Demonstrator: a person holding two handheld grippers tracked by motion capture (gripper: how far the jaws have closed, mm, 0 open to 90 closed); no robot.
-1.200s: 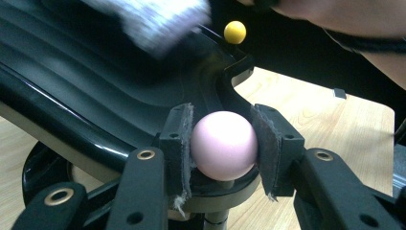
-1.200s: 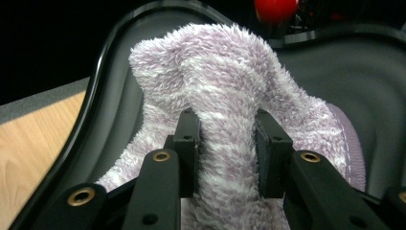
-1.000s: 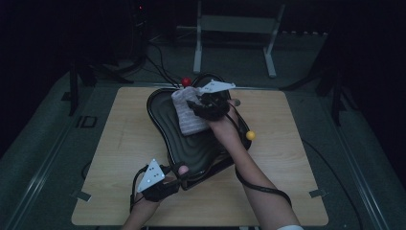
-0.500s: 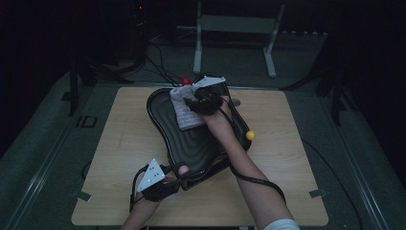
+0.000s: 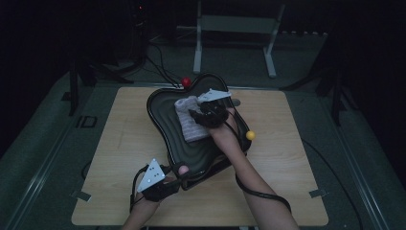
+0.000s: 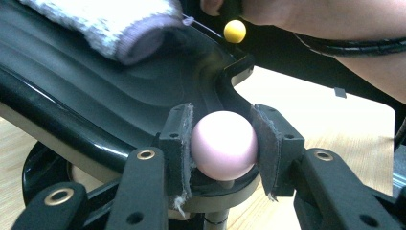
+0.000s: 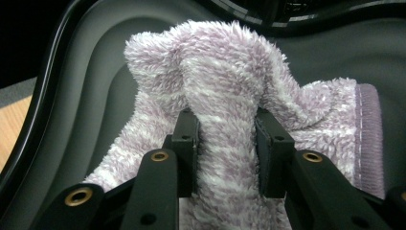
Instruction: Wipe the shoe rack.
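A black wavy-edged tray (image 5: 165,129) lies tilted on the wooden table. At its near corner my left gripper (image 5: 179,173) is shut on a pink ball knob (image 6: 224,145), pads pressed on both sides. On the tray's far part lies a fluffy lilac-and-white cloth (image 5: 191,120). My right gripper (image 5: 198,114) is shut on a raised fold of this cloth (image 7: 225,124), which bunches up between its pads. A yellow ball knob (image 5: 250,135) and a red ball knob (image 5: 186,82) stick out from the tray's rim.
The wooden table (image 5: 119,143) has bare surface left and right of the tray. A white metal frame (image 5: 234,28) and cables stand on the dark floor behind. The right forearm (image 5: 249,177) crosses the tray's near right edge, with a cable looped around it.
The right gripper has shifted slightly left and down onto the cloth on the tray. The left gripper and the tray have stayed put.
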